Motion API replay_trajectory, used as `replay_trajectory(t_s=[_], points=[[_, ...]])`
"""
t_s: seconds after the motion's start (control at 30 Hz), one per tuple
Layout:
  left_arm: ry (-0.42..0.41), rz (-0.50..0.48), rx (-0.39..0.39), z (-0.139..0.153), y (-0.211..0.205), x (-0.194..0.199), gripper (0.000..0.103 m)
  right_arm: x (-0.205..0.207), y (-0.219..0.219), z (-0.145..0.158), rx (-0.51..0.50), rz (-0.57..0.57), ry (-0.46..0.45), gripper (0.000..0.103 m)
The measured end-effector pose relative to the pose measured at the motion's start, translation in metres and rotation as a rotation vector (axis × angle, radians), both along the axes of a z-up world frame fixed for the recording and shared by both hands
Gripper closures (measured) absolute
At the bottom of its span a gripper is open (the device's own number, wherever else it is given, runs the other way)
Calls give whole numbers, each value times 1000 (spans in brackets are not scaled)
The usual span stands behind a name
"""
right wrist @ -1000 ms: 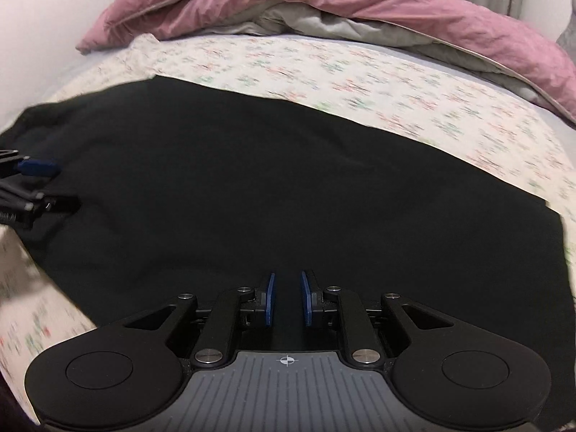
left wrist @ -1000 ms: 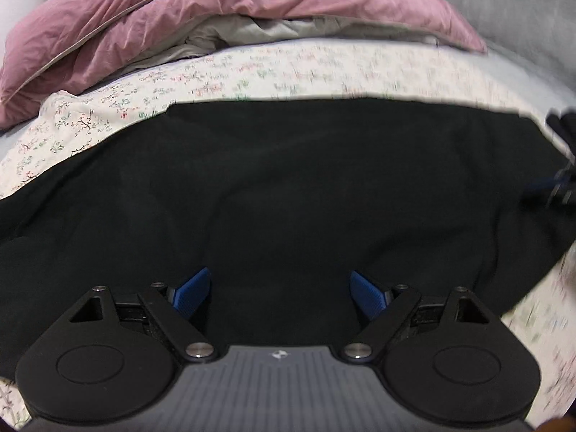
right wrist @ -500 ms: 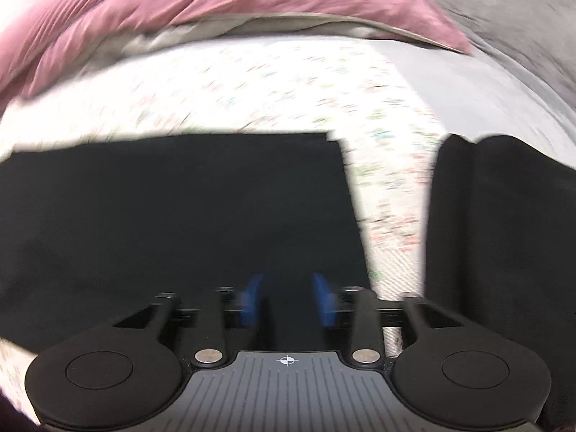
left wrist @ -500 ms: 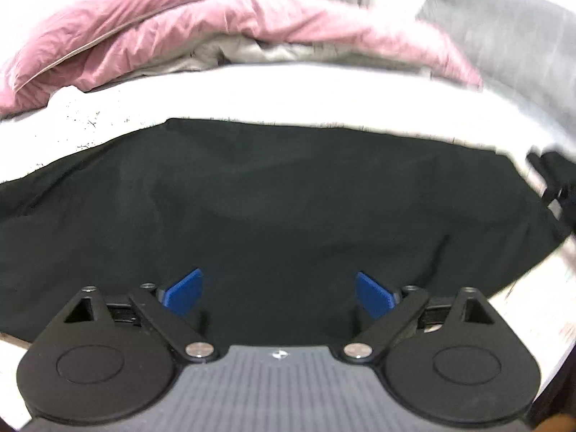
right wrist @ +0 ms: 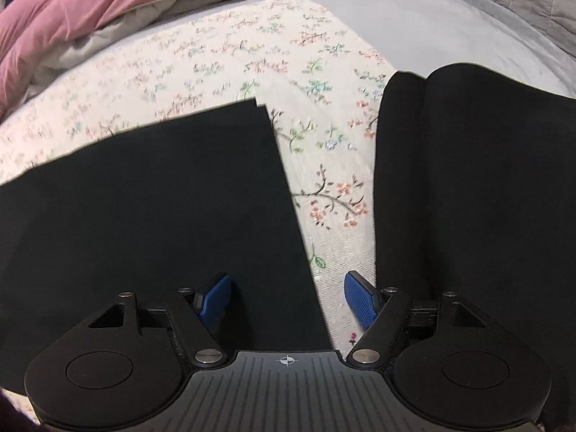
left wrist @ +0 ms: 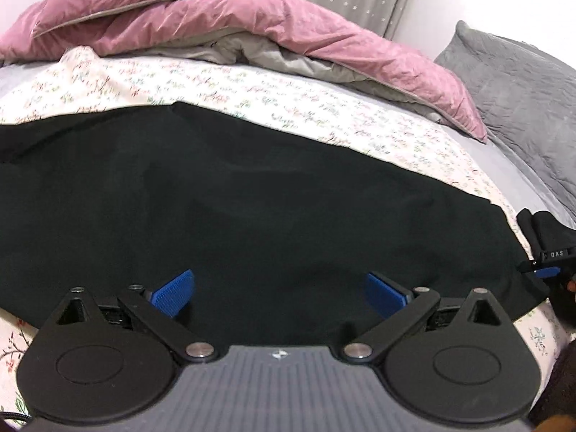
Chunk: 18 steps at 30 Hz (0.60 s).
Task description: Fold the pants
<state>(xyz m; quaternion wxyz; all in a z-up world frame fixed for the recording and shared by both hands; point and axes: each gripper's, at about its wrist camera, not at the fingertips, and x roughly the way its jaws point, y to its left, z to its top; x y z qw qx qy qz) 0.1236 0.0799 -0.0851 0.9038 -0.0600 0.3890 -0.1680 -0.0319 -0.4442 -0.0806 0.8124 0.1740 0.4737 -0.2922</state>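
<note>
Black pants (left wrist: 252, 208) lie flat across the floral bedsheet (left wrist: 252, 90), filling the middle of the left wrist view. My left gripper (left wrist: 280, 293) hovers over them with its blue pads wide apart and nothing between them. In the right wrist view the pants' right-hand end (right wrist: 162, 198) shows a straight edge with a squared corner. My right gripper (right wrist: 286, 297) hangs over that edge, its jaws still opening, straddling the cloth's border without pressing on it. The right gripper (left wrist: 549, 266) also shows at the left view's far right edge.
A second dark folded garment (right wrist: 468, 198) lies to the right of the pants, a strip of sheet (right wrist: 334, 180) between them. A pink duvet (left wrist: 216, 18) is bunched along the bed's far side, and a grey pillow (left wrist: 522, 82) sits at the back right.
My right gripper swung to the right, from over the pants' middle to their right-hand edge, and its jaws went from nearly shut to wide. The left gripper rolled a little and stayed put.
</note>
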Motion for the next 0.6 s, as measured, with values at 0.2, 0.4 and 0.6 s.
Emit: replay_trajectory(t_s=[0.2, 0.4, 0.6], points=[[26, 5, -29, -5, -3, 3, 0, -2, 15, 0, -4, 69, -31, 72], [42, -1, -33, -9, -10, 10, 0, 4, 28, 11, 6, 110, -87, 94], [95, -45, -154, -10, -2, 24, 0, 26, 73, 52, 8, 238, -218, 94]])
